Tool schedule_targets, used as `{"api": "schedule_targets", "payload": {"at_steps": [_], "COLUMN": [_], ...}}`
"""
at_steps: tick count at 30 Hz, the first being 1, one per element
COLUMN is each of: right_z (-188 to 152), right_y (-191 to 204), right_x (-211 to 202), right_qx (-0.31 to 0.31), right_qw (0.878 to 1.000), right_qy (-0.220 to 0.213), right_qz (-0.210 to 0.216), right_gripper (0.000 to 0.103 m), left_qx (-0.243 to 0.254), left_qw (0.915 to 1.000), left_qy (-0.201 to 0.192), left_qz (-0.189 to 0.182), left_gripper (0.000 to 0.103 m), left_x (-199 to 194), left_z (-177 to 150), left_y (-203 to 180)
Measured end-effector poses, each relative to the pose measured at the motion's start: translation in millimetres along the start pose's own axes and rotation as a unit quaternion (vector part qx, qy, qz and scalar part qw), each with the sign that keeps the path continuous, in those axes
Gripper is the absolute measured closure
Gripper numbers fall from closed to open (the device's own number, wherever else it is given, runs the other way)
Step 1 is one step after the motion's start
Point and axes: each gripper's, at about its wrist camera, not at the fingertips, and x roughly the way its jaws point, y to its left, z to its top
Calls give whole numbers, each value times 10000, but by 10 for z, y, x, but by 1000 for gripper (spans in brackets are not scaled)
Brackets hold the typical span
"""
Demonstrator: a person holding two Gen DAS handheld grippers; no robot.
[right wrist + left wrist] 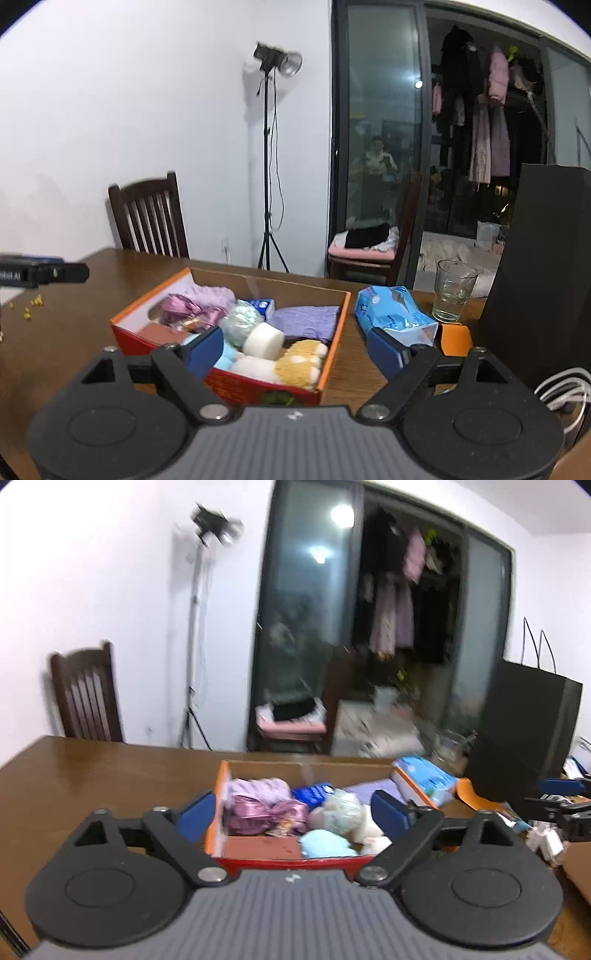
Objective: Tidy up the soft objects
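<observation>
An orange-and-red cardboard box [338, 343] stands on the brown wooden table [92, 332]. It holds a pink ribbon bow [184, 310], a lilac cloth [216, 295], a folded purple towel [306, 321], a pale mesh puff [242, 321], a white foam roll [264, 339] and a yellow plush paw [301, 363]. My right gripper [295, 350] hovers open over the box's near right side, holding nothing. In the left wrist view my left gripper [293, 814] is open and empty, with the box [218, 812] straight ahead between its blue pads [195, 816].
A blue tissue pack [391, 310], a glass [452, 291] and a tall black paper bag [546, 277] stand right of the box. White cables [561, 391] lie at the near right. Yellow crumbs [33, 306] dot the table's left. A dark chair [147, 218] and a light stand [266, 166] stand behind.
</observation>
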Motion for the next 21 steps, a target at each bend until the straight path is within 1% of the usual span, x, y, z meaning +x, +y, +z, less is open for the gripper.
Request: {"api": "schedule_targets", "payload": {"at_steps": [2,4,5,6,9,15,18,21], "right_z": [-120,-269,-348,-442,-651,-991,-1107,-1271], "right_y": [89,182,226,284,439,661,763,887], "right_x": [-114,-224,-275,-331,-464,-702,-830,-997], "right_qx": [73,175,237,291,346,614,642,604], "right_qw": [9998,9989,9982,9973,9949,9921,9921,9925], "right_qy": [-205,-439,-541,-669,-930,-1071,-1042,-1023], "right_qz": [-43,-51,-64,-91,-186,-233,-274,-301], "right_gripper": [16,12,7,6,5,5,5,5], "left_qx": [-4,25,71,121,228,173,222,209], "left_qw": [9999,9996,9993,9991,9981,9976,9969,9964], "left_qy": [-158,-282,-342,-395,-543,-624,-712,-740], "left_qz": [61,73,94,115,203,256,232,347], "left_gripper": [8,5,5,5,4,4,2,2], "left_x": [-134,-273,-338,-390,-575,-889,-1119,-1408], "left_z": [-153,-296,-375,-441,-645,-949,-1091,-1288], "left_y": [33,59,65,65,96,145,188,246]}}
